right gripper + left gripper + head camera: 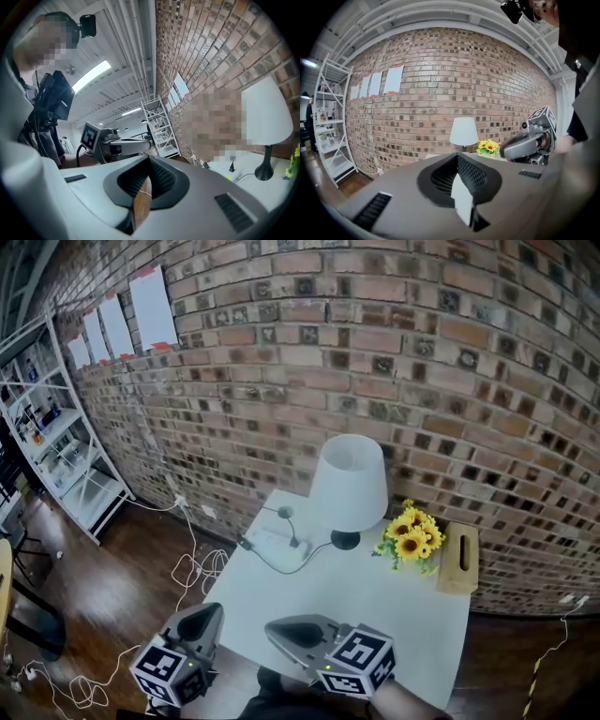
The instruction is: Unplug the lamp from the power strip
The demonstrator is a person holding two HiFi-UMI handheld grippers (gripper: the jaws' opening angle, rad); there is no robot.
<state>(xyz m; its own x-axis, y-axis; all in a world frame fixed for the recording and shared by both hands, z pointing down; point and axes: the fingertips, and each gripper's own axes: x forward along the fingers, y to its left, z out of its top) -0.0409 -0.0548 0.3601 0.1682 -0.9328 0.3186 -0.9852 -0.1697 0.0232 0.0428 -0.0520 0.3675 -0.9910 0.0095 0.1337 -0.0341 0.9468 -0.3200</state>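
At this moment the lamp stood at the far side of the white bench, close to the brick wall. The sunflowers and a wooden box sat to its right. The power strip lay flat just left of the lamp base. A dark plug stood upright on it, and the cord looped from the lamp base toward the strip. At this size you could not confirm which socket the plug occupied.

You held the left tongs and the right tongs over the near edge of the bench, well apart from the strip. In each gripper view the jaws were pressed together with nothing between them.

Handling notes, as judgement only:
- The plug was likely small, rigid and held in by friction. You would have needed to open one pair of tongs and grip the plug body across its sides.
- The strip looked light and likely to lift with the plug, so the other tongs should have pinned it down.
- The cord was soft, and pulling on it risked tipping the top-heavy lamp.
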